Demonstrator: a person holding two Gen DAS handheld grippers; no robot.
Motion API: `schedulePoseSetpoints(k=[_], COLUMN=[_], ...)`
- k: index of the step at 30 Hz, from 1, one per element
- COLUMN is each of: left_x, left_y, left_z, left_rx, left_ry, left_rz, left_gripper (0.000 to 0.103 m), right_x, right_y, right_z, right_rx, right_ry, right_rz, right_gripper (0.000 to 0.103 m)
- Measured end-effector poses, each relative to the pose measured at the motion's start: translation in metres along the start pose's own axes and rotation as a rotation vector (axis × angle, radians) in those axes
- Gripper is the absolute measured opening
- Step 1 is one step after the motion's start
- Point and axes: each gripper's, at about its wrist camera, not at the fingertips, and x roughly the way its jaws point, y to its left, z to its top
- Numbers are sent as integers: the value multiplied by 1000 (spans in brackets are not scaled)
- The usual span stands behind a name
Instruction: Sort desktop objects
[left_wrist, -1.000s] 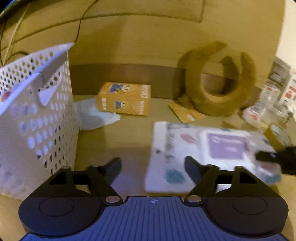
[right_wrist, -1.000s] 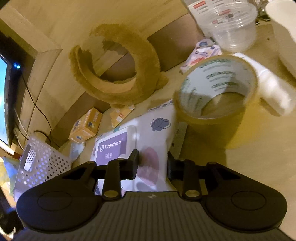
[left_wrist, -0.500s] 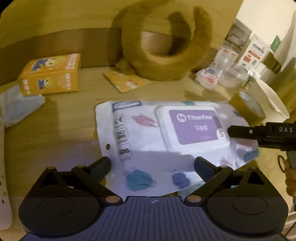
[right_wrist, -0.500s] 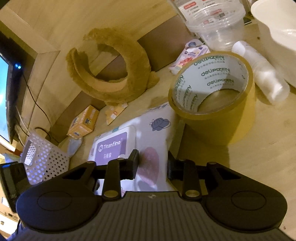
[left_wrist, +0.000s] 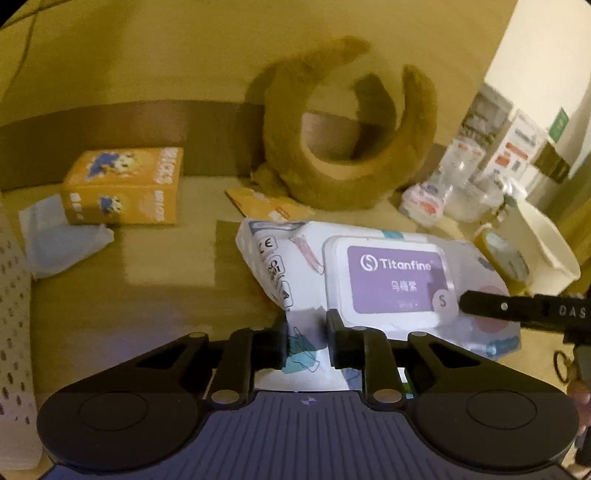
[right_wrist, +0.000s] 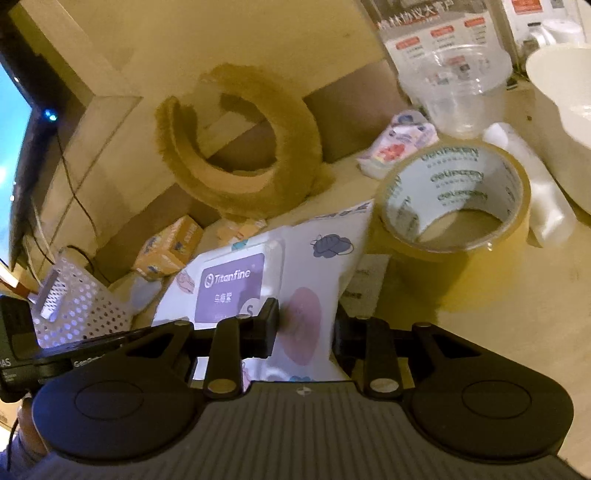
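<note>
The left gripper (left_wrist: 306, 341) is closing its jaws on the near edge of the Titanfine wipes pack (left_wrist: 373, 280), and the soft wrapper is already bunched between the pads. The right gripper (right_wrist: 303, 334) holds the opposite end of the same pack (right_wrist: 258, 288), its jaws narrowed onto the pink-printed corner. So the pack is pinched from both sides and looks lifted off the wooden desk (left_wrist: 147, 288) at one end, with the purple lid facing up.

Sorting seems barely begun. The white perforated basket (right_wrist: 79, 310), the likely destination, stands at the far left of the desk, and what lies inside it cannot be made out. Nearly everything else is loose on the desk: an orange cartoon carton (left_wrist: 123, 186) with a pale blue pouch (left_wrist: 62, 240) in front of it, a small orange sachet (left_wrist: 266, 206), and a brown crescent-shaped plush cushion (left_wrist: 347, 136) against the back wall.

On the right, a roll of brown packing tape (right_wrist: 458, 206) sits just beside the pack, with a clear plastic cup (right_wrist: 458, 85), a small printed packet (right_wrist: 399, 144) and a white bowl (right_wrist: 561, 92) behind it. The tape roll is the nearest obstacle if the pack swings that way; the route towards the basket looks open.
</note>
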Motion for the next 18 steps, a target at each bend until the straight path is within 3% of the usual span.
schedulePoseSetpoints(k=[10,18], left_x=[-42,-113], left_y=[-13,-9], left_z=[23,46], left_rx=[30,31], left_ry=[-97,-232], left_rz=[33,94], left_gripper=[17,17], right_x=[-27,-51], right_y=[31,86], right_z=[16,41], right_rx=[-68,-161], right_ry=[-77,-152], right_rz=[24,102], right_gripper=[31,31])
